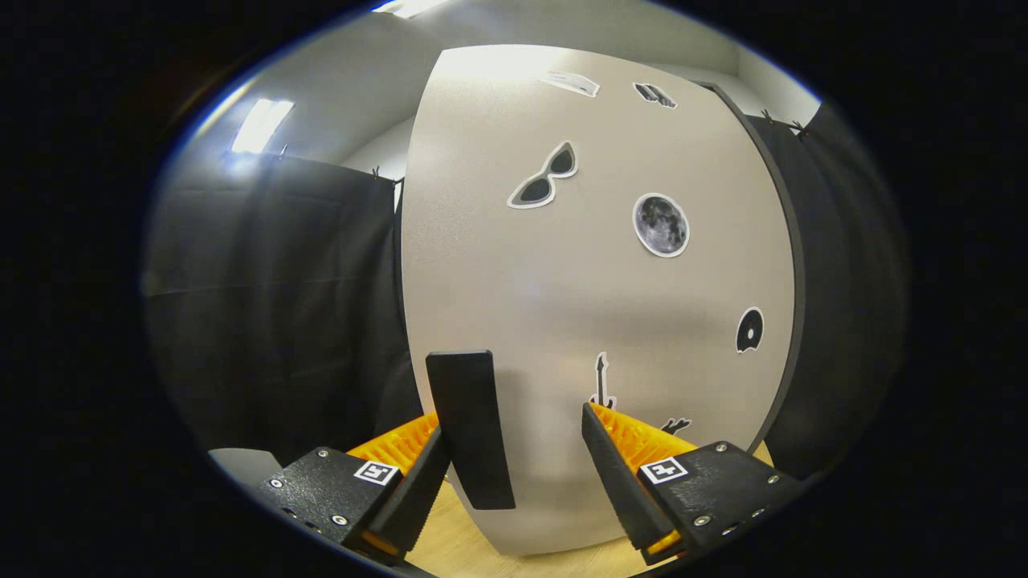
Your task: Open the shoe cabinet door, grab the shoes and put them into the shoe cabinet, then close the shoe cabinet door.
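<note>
Just ahead of fingers: shoe cabinet door [594, 273], pale flat panel, looks shut, dark handle [470, 429] upright near its left edge. Gripper [514, 461] spread wide, holding nothing; handle sits between fingers, close by left one, contact w/ it unclear. Prob. rigid hinged board, light swing; handle stiff, slim, smooth, best hold is square across its mid-length. Stickers only (sunglasses [544, 177], moon [661, 225], guitar [601, 381]); no legible writing or brand.
</note>
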The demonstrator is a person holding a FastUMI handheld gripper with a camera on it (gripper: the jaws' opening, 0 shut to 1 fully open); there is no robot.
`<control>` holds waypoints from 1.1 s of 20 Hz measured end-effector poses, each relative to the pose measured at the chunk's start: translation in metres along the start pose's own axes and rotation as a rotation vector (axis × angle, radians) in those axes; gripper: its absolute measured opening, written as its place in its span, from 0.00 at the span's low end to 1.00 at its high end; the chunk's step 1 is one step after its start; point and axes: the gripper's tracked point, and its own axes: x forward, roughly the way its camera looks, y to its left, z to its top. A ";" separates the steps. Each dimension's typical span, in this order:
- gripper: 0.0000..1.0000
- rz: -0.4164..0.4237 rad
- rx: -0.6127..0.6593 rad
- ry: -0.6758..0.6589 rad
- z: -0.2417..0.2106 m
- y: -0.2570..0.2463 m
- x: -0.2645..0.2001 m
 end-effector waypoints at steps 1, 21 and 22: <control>0.94 0.002 -0.001 0.002 0.000 0.001 0.002; 0.98 -0.052 -0.005 0.020 0.006 0.006 0.031; 0.98 -0.057 -0.003 0.020 0.007 0.006 0.033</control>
